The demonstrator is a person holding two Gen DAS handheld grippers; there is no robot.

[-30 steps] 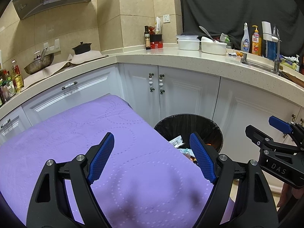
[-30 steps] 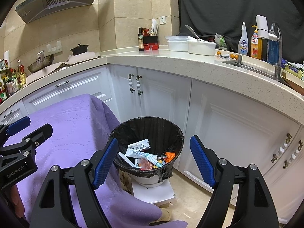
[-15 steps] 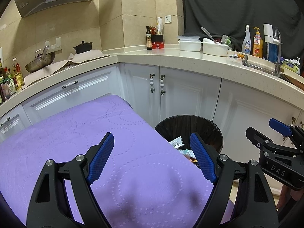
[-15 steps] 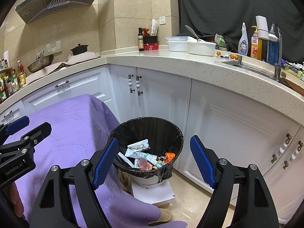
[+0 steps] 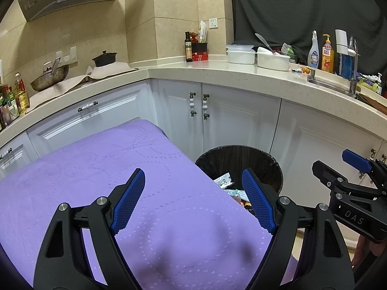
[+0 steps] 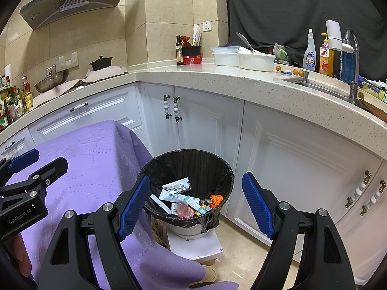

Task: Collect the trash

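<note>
The left gripper (image 5: 193,198) hangs spread wide and empty above the purple cloth (image 5: 101,193), whose far corner edge lies just ahead of its right finger. The bin (image 6: 188,166) sits ahead of and below the right gripper (image 6: 196,200), which is also spread wide and empty. Trash (image 6: 186,200), wrappers and an orange scrap, lies in the bin's black liner. The cloth drapes down just left of the bin, touching or nearly touching its rim. White cabinets (image 6: 208,125) stand behind the bin, with the counter (image 6: 217,77) above them carrying white tubs (image 6: 244,59) and bottles (image 6: 316,53). The bin rests on a white box (image 6: 193,244).
</note>
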